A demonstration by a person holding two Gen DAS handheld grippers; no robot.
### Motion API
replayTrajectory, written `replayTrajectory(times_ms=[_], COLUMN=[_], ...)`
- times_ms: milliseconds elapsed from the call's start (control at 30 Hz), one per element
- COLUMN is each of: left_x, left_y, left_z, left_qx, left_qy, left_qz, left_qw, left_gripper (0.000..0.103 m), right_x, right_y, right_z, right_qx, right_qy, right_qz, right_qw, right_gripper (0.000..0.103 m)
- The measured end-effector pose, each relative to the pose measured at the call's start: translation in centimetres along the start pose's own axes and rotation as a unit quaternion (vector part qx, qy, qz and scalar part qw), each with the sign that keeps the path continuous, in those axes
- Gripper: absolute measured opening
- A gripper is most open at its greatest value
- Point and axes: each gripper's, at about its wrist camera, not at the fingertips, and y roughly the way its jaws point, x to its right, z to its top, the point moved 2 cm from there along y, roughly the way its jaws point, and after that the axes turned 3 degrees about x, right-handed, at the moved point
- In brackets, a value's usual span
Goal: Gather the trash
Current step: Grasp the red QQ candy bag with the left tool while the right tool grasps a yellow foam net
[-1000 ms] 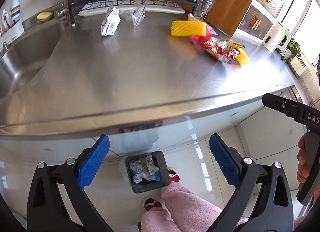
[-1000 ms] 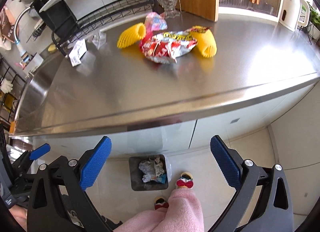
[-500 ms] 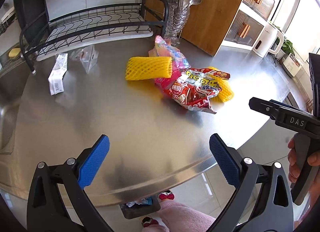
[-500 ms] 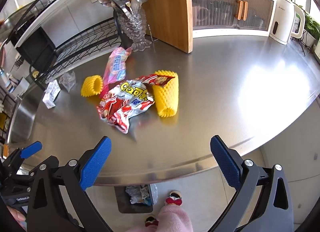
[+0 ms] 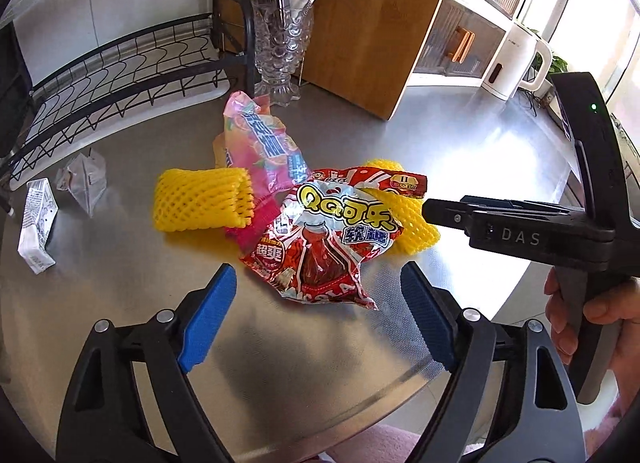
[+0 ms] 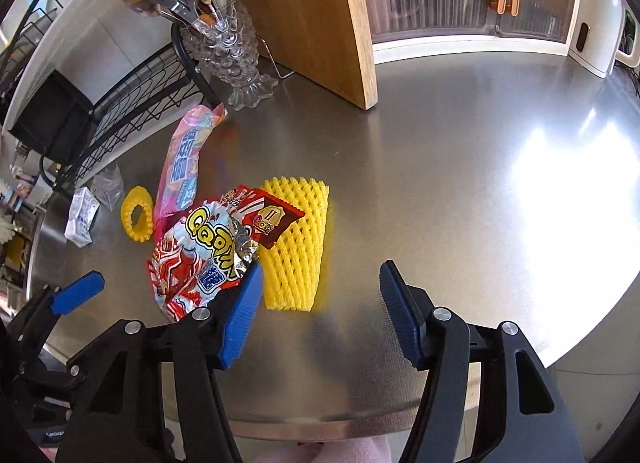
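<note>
Wrappers are lying on the worktop point(image 5: 120, 295): the light, crinkly, slippery red candy bag point(image 5: 320, 247) is overlapping soft yellow foam netting point(image 6: 294, 243). Both grippers' fingers are narrowing, empty; pinching a raised fold is looking safest.

- Bright daylight enters from the right; strong glare whitens the steel counter point(image 6: 552, 167) at right.
- Soft shadows fall under the wrappers.
- Fisheye bending and dark corners ring both sharp frames.
</note>
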Motion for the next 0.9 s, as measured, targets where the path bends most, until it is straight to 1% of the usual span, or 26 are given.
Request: replayTrajectory(times_ms=[167,233,267,300,367,400,433,467,500,533,567,600,733,900], left_x=[0.3,0.2,0.0,-0.1,-0.3,-0.4,-0.5,-0.6,-0.5,-0.4,-0.3,-0.2,-0.3,-0.7], left_y=[2.5,3.6,4.0,4.3,4.4,4.5,4.6,4.6,4.5,4.4,4.2,4.0,3.0,0.1], left_z=[-0.2,-0.5,-0.7,-0.8,-0.7,-0.7,-0.7,-0.7,-0.7,-0.7,-0.7,-0.7,-1.1,-2.3], left_qx=[-0.026,-0.04,-0.045,-0.046,-0.043,-0.043,-0.043,-0.041,-0.039,-0.037,-0.036,-0.035,-0.035,-0.019], left_qy=[0.009,0.006,0.005,0.007,0.011,0.009,0.007,0.007,0.008,0.01,0.011,0.014,0.011,0.008], left_qz=[-0.004,-0.004,-0.003,0.0,0.002,-0.003,-0.006,-0.006,-0.008,-0.01,-0.01,-0.008,-0.014,-0.011], left_qw=[0.9996,0.9992,0.999,0.9989,0.999,0.999,0.999,0.9991,0.9992,0.9992,0.9993,0.9992,0.9992,0.9997], left_gripper=[0.069,0.062,0.056,0.051,0.051,0.047,0.047,0.045,0.039,0.036,0.032,0.031,0.027,0.026], right_x=[0.1,0.1,0.0,0.1,0.0,-0.1,-0.2,-0.4,-0.7,-1.1,-1.5,-1.9,-2.1,-2.8], right_y=[2.0,2.6,2.9,3.1,3.2,3.2,3.3,3.4,3.4,3.3,3.3,3.2,2.7,0.5], right_z=[0.3,0.2,0.2,0.1,0.1,0.2,0.2,0.3,0.3,0.2,0.2,0.2,0.1,-1.0], right_qx=[-0.021,-0.028,-0.031,-0.034,-0.032,-0.032,-0.032,-0.034,-0.035,-0.032,-0.029,-0.027,-0.022,-0.004], right_qy=[-0.004,-0.006,-0.007,-0.008,-0.016,-0.021,-0.026,-0.031,-0.035,-0.042,-0.051,-0.057,-0.044,-0.04], right_qz=[0.006,0.006,0.006,0.006,0.002,0.002,0.004,0.007,0.012,0.01,0.004,0.0,0.005,0.004], right_qw=[1.0,1.0,0.999,0.999,0.999,0.999,0.999,0.999,0.999,0.999,0.998,0.998,0.999,0.999], right_gripper=[0.057,0.057,0.057,0.055,0.051,0.048,0.04,0.034,0.025,0.018,0.015,0.013,0.012,0.012])
